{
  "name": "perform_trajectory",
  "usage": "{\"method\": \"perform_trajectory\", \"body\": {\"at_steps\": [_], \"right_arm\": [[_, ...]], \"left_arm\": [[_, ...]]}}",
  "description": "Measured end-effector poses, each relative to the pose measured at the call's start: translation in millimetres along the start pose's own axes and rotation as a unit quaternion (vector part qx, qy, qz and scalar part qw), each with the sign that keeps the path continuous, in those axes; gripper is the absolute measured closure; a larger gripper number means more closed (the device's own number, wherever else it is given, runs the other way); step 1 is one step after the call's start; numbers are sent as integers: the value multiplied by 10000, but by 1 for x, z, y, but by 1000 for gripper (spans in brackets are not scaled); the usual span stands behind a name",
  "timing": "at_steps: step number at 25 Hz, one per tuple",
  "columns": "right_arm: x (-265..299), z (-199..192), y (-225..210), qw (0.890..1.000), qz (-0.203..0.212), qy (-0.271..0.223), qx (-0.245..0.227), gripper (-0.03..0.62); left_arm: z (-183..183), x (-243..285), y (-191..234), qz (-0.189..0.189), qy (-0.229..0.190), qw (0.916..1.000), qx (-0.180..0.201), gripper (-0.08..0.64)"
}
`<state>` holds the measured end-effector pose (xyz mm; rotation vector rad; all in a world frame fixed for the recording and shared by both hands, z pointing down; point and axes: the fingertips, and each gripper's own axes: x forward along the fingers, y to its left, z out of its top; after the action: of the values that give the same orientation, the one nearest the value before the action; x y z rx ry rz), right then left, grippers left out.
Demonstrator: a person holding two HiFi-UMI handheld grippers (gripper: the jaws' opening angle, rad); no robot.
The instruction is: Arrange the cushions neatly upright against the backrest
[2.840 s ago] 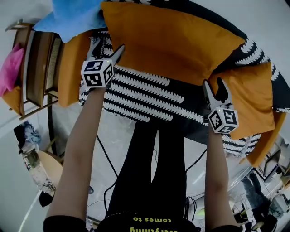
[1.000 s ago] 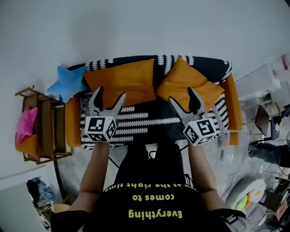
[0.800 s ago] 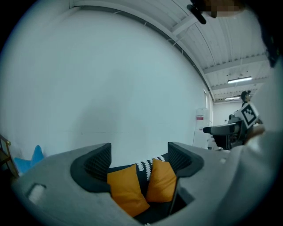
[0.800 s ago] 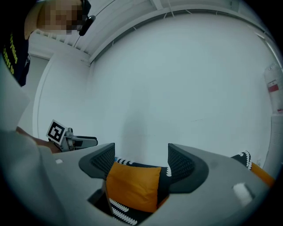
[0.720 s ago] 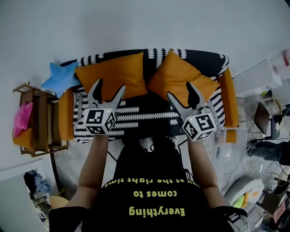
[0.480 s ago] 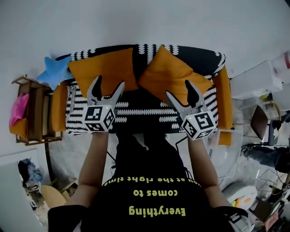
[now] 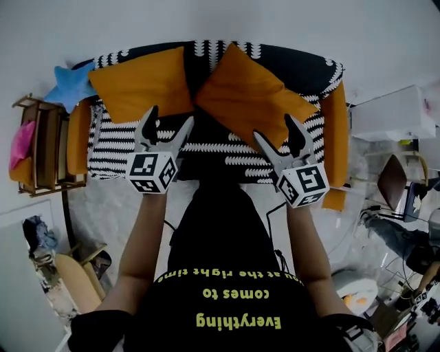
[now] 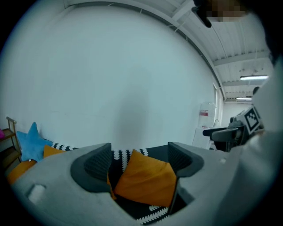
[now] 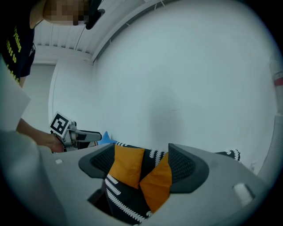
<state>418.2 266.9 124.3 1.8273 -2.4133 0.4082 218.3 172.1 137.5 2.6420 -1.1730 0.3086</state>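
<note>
Between the spread jaws of the left gripper (image 8: 139,161) nothing is pinched; the right cushion (image 8: 146,183) is only seen through the gap, well beyond them. The right gripper (image 9: 143,161) is likewise held with its jaws apart, and both cushions are framed between them at a distance.

From the head view, the left gripper (image 7: 170,117) and the right gripper (image 7: 278,129) are seen side by side in the air, level with each other, before the front of the sofa (image 7: 206,148), and clear of both cushions. Each is carried at the end of a bare forearm.

Against the backrest (image 7: 282,56) the left cushion (image 7: 137,86) is leaned nearly square, with a slight tilt. The right cushion (image 7: 251,93) is set beside it, turned on a corner like a diamond. Their near corners are brought close together at the middle of the sofa; whether they touch cannot be told.

A blue star (image 7: 69,84) is propped at the sofa's left end, above the orange armrest (image 7: 78,137). A wooden rack (image 7: 41,148) is placed just beside that end, against the pale wall (image 7: 220,20).
</note>
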Motion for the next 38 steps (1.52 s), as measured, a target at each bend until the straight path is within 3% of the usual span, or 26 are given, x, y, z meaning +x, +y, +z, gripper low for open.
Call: {"method": "perform_trajectory", "body": {"at_steps": [12, 22, 30, 38], "right_arm": [[17, -25, -49, 9982, -366, 287, 381, 212], [37, -58, -108, 9893, -1136, 585, 697, 202], [33, -116, -168, 9815, -1347, 869, 1046, 195], [33, -225, -249, 9680, -1565, 1480, 1291, 185]], "left_arm": [[-14, 79, -27, -543, 317, 9980, 26, 158], [-43, 163, -30, -1197, 770, 9895, 237, 156], [-87, 227, -35, -1012, 1167, 9875, 328, 152], [-161, 308, -17, -500, 1401, 9880, 419, 141]]}}
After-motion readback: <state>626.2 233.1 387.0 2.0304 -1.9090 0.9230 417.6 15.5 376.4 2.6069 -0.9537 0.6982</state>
